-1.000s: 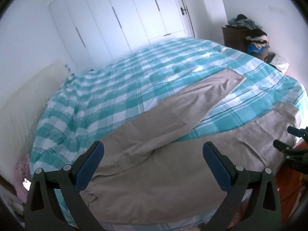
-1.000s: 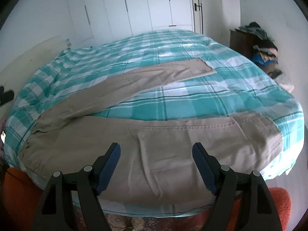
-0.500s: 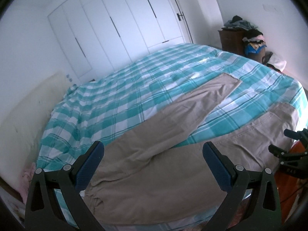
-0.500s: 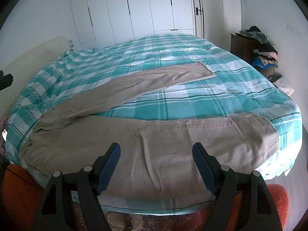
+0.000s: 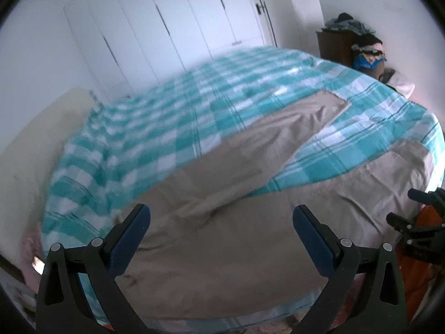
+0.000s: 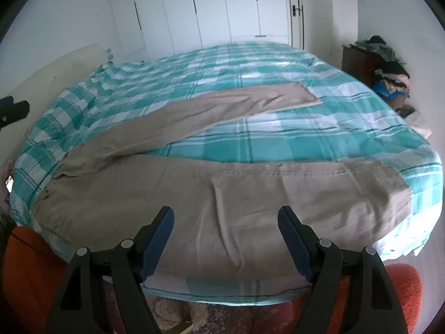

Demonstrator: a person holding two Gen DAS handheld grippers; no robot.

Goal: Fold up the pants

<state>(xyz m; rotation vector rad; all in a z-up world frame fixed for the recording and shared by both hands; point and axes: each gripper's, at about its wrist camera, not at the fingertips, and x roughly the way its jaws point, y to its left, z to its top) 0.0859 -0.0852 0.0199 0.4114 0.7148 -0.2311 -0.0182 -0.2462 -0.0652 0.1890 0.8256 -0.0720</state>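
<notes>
The beige cotton pants (image 6: 222, 194) lie flat on the teal-and-white checked bed (image 6: 278, 144), legs splayed in a V for folding. The left gripper (image 5: 221, 220) and right gripper (image 6: 225, 222) hover over them, jaws apart and empty.

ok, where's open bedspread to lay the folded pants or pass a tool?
Free: the checked bedspread beyond the far leg, toward the wardrobe doors; also the wedge between the two legs. Crowded: the near edge, covered by the near leg and waist of the pants, with the left tool and right tool open above it.
</notes>
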